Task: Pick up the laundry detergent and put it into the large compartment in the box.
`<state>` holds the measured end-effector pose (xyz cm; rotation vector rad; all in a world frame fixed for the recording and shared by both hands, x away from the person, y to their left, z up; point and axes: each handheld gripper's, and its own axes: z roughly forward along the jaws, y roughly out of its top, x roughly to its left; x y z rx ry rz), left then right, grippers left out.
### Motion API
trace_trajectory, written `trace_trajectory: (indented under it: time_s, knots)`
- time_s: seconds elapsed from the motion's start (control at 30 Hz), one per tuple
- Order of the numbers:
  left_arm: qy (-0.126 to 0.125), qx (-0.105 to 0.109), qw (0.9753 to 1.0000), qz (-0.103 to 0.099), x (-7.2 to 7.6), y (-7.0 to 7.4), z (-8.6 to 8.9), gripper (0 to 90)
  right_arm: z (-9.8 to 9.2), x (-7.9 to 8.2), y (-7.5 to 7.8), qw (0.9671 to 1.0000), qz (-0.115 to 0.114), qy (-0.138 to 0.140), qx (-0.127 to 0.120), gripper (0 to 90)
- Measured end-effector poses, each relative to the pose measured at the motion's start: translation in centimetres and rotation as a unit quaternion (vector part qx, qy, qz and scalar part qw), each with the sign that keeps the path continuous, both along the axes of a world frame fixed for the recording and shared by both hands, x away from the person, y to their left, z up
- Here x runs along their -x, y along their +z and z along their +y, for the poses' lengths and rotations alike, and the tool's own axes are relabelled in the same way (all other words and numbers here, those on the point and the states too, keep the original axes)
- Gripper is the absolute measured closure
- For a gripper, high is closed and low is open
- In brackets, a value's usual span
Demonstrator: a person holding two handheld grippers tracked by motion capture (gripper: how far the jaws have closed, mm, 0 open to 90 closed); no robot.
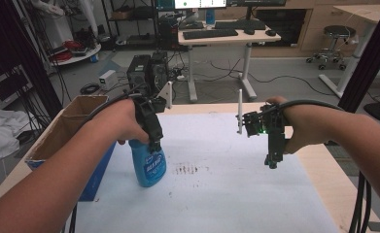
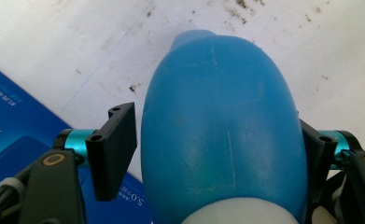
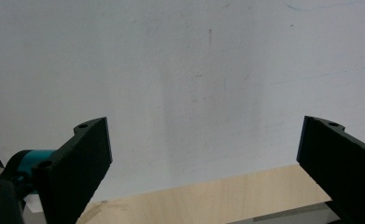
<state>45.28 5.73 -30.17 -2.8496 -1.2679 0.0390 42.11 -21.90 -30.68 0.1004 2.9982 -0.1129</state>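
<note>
The left gripper [image 1: 154,141] has its jaws spread around the blue bottle [image 1: 148,167], which stands upright on the white surface [image 1: 236,194], left of centre. The left gripper view shows one jaw clear of the bottle's side. The right gripper [image 1: 272,160] hangs wide open to the right, holding nothing. Farther left stands a cardboard box [image 1: 76,121].
</note>
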Motion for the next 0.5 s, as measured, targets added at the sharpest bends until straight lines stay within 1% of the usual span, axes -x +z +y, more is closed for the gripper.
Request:
trace_trajectory:
  time_s: [0.2,0.37,0.5]
  knots:
    - [-0.002,0.0,1.0,0.003,0.03,0.04,-0.08,29.8,0.07,-0.02,-0.02,1.0,-0.002,0.001,0.0,2.2]
    - [0.002,0.001,1.0,0.003,0.04,0.01,-0.1,30.3,0.09,-0.06,-0.1,1.0,-0.001,0.002,0.001,2.2]
    - [0.002,0.004,1.0,0.005,0.08,0.02,-0.17,33.8,0.05,-0.15,-0.09,0.9999,-0.004,0.008,0.005,2.2]
